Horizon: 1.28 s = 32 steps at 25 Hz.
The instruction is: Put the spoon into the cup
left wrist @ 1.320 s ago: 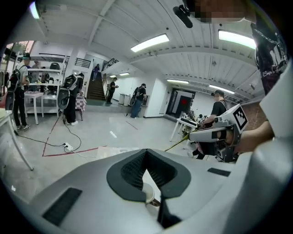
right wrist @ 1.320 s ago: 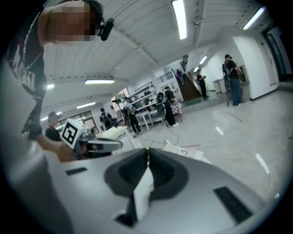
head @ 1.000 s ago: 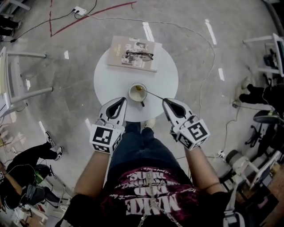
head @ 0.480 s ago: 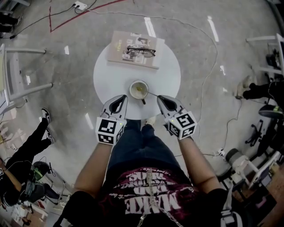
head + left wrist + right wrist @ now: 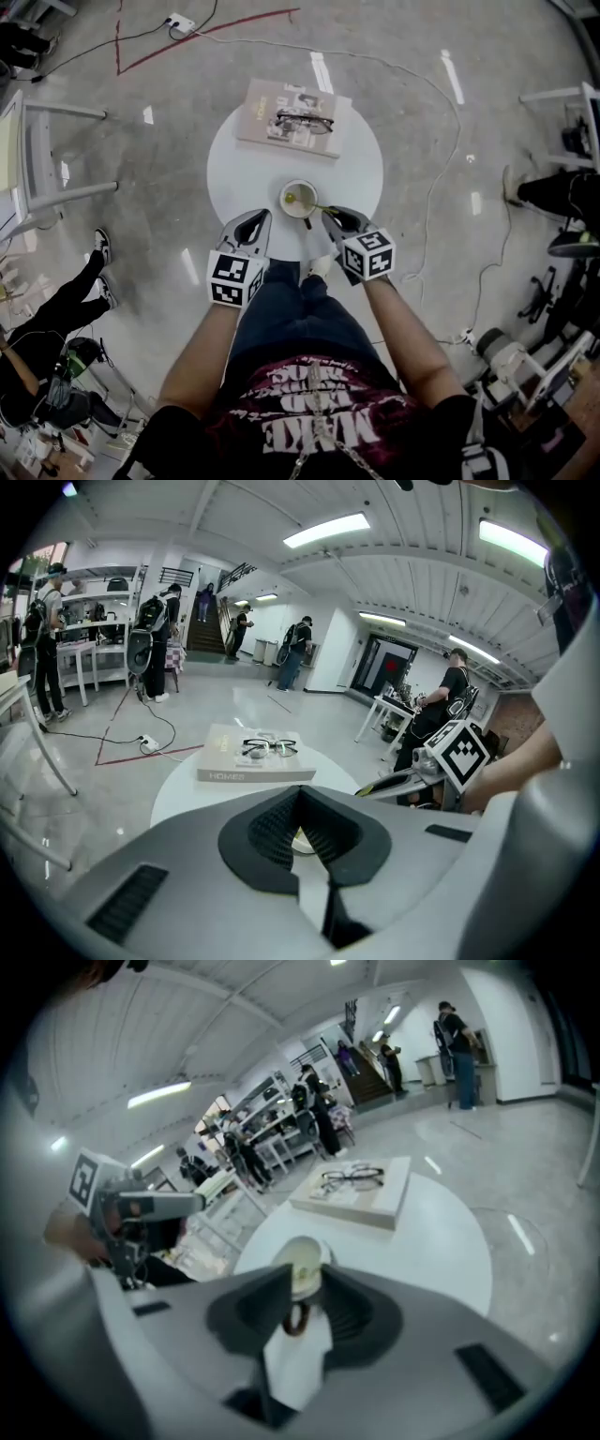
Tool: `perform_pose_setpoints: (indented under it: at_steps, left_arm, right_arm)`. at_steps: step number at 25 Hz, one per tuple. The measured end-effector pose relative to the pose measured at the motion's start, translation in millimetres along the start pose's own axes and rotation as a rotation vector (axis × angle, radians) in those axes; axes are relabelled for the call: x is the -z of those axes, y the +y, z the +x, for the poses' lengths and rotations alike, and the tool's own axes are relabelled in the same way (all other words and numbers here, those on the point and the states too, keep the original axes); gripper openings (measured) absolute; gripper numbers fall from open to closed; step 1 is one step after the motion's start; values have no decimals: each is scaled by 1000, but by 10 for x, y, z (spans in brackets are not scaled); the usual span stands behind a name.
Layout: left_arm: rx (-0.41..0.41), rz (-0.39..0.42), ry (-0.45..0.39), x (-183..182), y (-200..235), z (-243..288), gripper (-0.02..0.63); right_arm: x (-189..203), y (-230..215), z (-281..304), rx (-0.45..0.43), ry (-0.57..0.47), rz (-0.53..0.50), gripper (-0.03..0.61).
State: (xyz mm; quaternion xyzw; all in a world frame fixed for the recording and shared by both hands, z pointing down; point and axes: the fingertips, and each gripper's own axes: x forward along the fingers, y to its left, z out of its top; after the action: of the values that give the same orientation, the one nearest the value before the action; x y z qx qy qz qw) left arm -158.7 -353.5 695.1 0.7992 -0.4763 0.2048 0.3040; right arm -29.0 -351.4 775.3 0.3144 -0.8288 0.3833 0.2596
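A cream cup (image 5: 298, 198) stands on the near half of a round white table (image 5: 239, 169). The spoon (image 5: 322, 207) rests with its bowl in the cup, and its thin handle leans out toward my right gripper (image 5: 330, 216). That gripper sits just right of the cup; its jaws have just been opening. In the right gripper view they stand slightly apart (image 5: 305, 1274), with the cup (image 5: 302, 1258) and its dark handle showing through the gap and no spoon between them. My left gripper (image 5: 260, 217) is shut and empty, a little left of the cup (image 5: 302, 841).
A book (image 5: 267, 127) with a pair of glasses (image 5: 303, 120) on it lies at the table's far side. My legs are under the near edge. Cables (image 5: 441, 141) run over the floor, a metal frame (image 5: 47, 159) stands at left, and a person (image 5: 56, 319) sits at lower left.
Both grippers have come down toward the table. The right one moved left, close to the cup, with the spoon handle leaning lower. Its jaws have parted slightly.
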Motion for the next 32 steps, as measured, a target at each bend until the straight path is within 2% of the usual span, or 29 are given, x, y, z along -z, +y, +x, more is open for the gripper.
perform_pose_setpoints:
  at_steps: [1, 2, 3, 10, 14, 17, 22, 25, 28, 29, 32]
  left_arm:
    - [0, 3, -4, -20, -14, -24, 31]
    - [1, 8, -9, -40, -26, -50, 31]
    - [0, 12, -12, -59, -36, -77, 31]
    - [-30, 33, -62, -310, -40, -338, 31]
    - [-52, 52, -109, -552, -94, -536, 31]
    - [-74, 73, -187, -822, -164, -679, 31]
    - [-148, 177, -424, -1402, -444, -1221, 31]
    - [-162, 243, -524, -1661, -730, -1524, 31]
    - [-168, 264, -594, -1833, -994, -1773, 31]
    - [-164, 262, -607, -1864, -1074, -1842, 31]
    - [-151, 254, -624, -1898, -1265, -1968, 31]
  right_arm:
    - [10, 12, 0, -3, 3, -5, 145]
    - [9, 19, -10, 0, 2, -16, 200]
    - [1, 19, -28, 11, 0, -31, 220]
    - [-95, 24, -266, 81, 8, -120, 256]
    - [-190, 0, -525, 118, 1, -164, 258]
    - [-437, 24, -829, 125, -62, -205, 258]
    - [-1060, 403, -1560, 73, -290, -299, 258]
    - [-1400, 708, -2075, 52, -423, -388, 258]
    - [-1632, 973, -2520, 31, -520, -443, 255]
    - [-1678, 1048, -2653, 26, -547, -447, 246]
    - [-1739, 1196, -2996, 41, -614, -469, 120]
